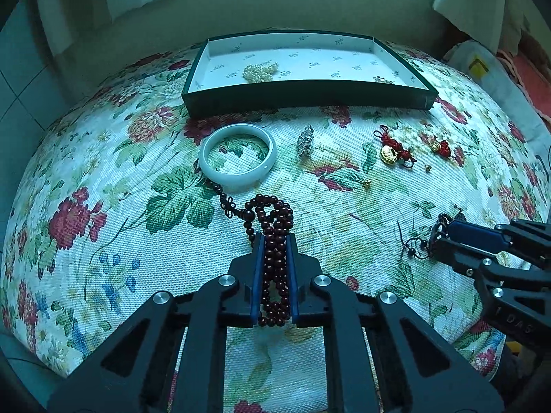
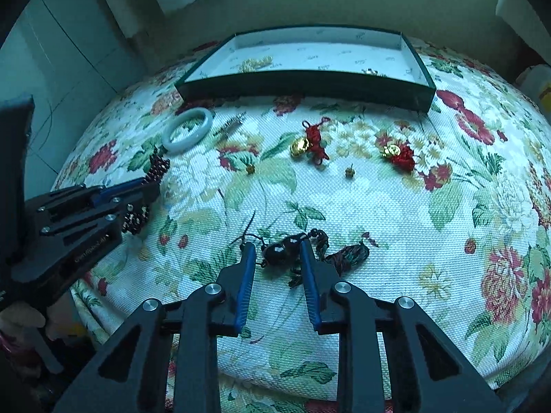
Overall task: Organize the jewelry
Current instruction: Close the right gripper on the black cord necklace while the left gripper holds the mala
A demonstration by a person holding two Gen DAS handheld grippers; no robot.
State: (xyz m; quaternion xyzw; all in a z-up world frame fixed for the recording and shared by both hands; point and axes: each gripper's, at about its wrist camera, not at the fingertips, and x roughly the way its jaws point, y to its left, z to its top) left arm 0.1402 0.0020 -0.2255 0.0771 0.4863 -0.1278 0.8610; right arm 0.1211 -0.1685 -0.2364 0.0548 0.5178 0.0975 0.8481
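My left gripper point(image 1: 275, 237) is shut on a strand of dark red wooden beads point(image 1: 275, 216); its loops and knotted tail spill past the fingertips onto the floral cloth. The right wrist view shows the same gripper point(image 2: 151, 186) at the left with beads point(image 2: 156, 167) sticking out. My right gripper point(image 2: 276, 247) straddles a glossy dark gourd pendant point(image 2: 280, 253) with a brown tassel point(image 2: 347, 253). The right pad touches it, while a thin gap shows at the left pad. A green tray point(image 1: 310, 98) at the back holds pearls point(image 1: 260, 71).
On the cloth before the tray point(image 2: 303, 84) lie a white jade bangle point(image 1: 237, 153), a rhinestone clip point(image 1: 305, 139), two red-knot gold charms point(image 2: 310, 143) point(image 2: 399, 153) and small gold beads point(image 2: 350, 172). The cushion drops off at its edges.
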